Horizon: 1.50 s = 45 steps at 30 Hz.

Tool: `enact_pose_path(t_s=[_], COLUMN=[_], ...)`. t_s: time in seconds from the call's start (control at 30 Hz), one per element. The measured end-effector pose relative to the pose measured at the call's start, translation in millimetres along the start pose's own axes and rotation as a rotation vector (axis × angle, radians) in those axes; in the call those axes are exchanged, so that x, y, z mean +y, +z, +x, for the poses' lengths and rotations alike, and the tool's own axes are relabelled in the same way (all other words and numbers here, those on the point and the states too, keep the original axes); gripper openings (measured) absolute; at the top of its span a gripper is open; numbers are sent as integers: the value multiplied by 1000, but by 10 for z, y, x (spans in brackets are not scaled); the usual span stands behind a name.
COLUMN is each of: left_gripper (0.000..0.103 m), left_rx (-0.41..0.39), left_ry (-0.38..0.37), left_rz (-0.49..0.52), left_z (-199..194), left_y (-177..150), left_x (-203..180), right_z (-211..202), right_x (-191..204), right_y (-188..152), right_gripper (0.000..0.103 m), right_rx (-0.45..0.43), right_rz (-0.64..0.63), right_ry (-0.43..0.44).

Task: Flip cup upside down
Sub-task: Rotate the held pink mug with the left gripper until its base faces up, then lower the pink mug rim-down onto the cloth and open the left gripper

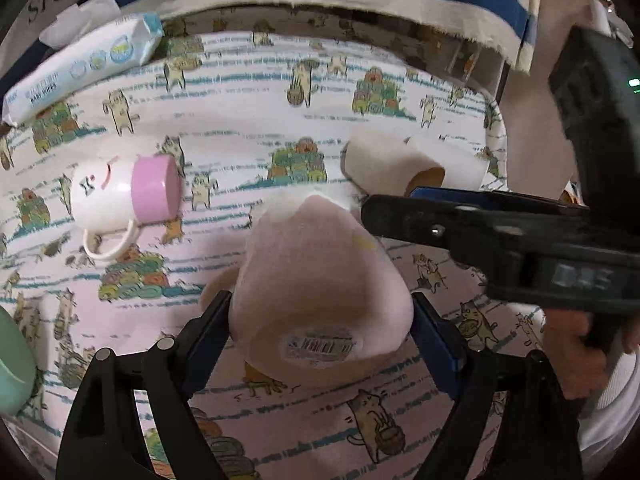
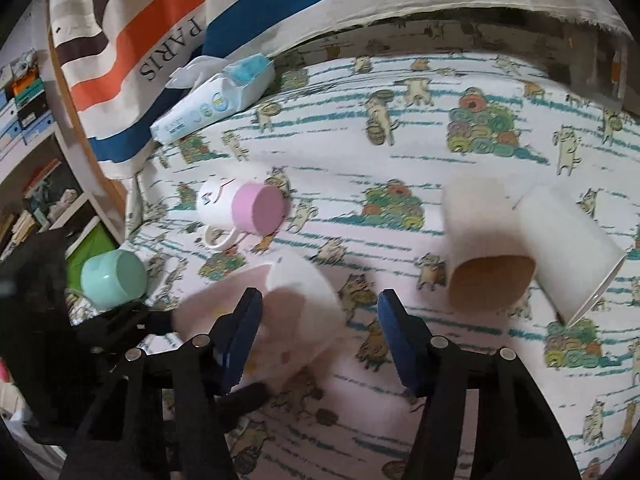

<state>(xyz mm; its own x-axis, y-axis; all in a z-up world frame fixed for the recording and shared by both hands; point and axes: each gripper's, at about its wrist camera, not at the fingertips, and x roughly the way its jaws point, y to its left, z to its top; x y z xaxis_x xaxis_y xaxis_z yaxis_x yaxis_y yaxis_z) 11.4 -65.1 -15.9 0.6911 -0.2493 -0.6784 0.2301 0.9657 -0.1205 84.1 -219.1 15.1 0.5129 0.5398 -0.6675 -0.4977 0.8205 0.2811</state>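
My left gripper [image 1: 320,320] is shut on a pale pink cup [image 1: 320,292], gripping its sides near the base, where a barcode sticker faces the camera. The cup lies tilted, mouth pointing away over the cat-print cloth. In the right wrist view the same cup [image 2: 296,312] is blurred and sits just left of centre, with my left gripper's black body below and left of it. My right gripper [image 2: 320,320] is open and empty; its left finger is beside the cup. It also shows in the left wrist view [image 1: 376,208], just right of the cup's mouth.
A white mug with a pink base [image 2: 240,208] lies on its side. A mint green cup [image 2: 114,280] sits near the left edge. A tan cup [image 2: 484,240] and a white cup [image 2: 572,252] lie on their sides at right. A wipes pack [image 2: 212,100] lies by a striped cloth.
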Motion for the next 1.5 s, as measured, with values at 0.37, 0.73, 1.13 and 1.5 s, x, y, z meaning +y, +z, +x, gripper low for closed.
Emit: enact_pose_path(t_s=[0.37,0.73,1.13,1.5], left_gripper=[84,84,84,84], left_rx=[-19,-26,-1,-30], left_ry=[-5,-51,-61,-124], left_rz=[17,-52,-84,-103], left_z=[-85,91,219,242], left_y=[232,428,539,556], left_x=[137,297,383,432], right_z=[213,192,271,459], right_x=[-312,-540,86,-59], right_y=[-4,-54,-179,-185], right_gripper=[62,62,72,75], right_rx=[59,15,19,69], right_rz=[135,187,-202,-104], right_ry=[102,-3,-33,-69])
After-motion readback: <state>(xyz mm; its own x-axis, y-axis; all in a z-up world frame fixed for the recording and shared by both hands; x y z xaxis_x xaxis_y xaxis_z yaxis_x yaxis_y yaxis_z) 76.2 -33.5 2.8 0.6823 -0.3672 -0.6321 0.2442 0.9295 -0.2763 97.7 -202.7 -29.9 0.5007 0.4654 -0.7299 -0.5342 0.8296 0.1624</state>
